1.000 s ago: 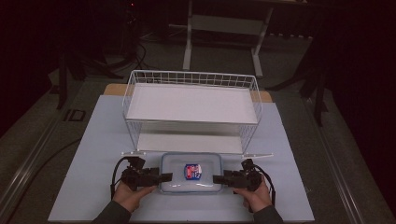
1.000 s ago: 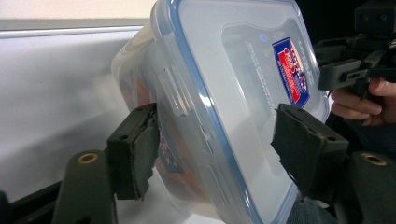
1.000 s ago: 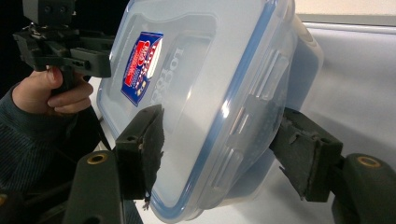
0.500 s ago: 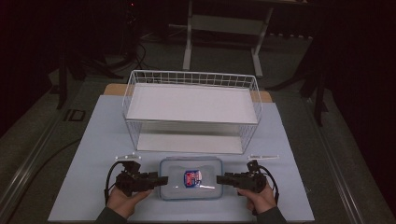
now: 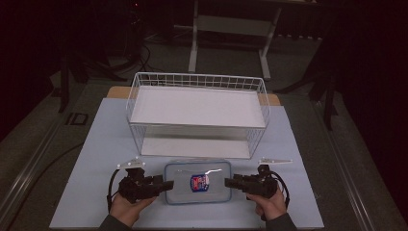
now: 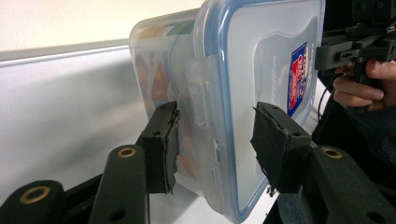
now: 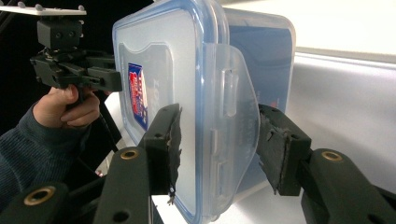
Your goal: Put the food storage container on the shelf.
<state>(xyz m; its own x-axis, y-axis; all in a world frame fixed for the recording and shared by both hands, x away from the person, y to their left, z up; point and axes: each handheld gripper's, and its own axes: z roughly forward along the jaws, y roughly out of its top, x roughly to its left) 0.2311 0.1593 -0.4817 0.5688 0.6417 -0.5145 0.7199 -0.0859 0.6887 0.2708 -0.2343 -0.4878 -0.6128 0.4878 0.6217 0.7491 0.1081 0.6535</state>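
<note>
A clear plastic food container (image 5: 197,182) with a blue-rimmed lid and a red and blue label lies flat on the white tabletop, near the front edge. My left gripper (image 5: 169,185) is at its left end and my right gripper (image 5: 228,182) at its right end, each held in a hand. In the left gripper view the container (image 6: 261,60) fills the middle, and the left gripper (image 6: 215,140) stands open astride its end latch. The right gripper view shows the same at the other end: the right gripper (image 7: 217,140) is open around the latch of the container (image 7: 163,60).
A white wire basket (image 5: 197,79) with a white bottom stands just behind the container, mid-table. The pale blue-white table surface (image 5: 96,144) spreads to both sides. Dark floor, cables and a stand's legs (image 5: 192,53) lie beyond the far edge.
The container and both hands have shifted slightly toward the table's near edge. Both grippers remain at the container's ends.
</note>
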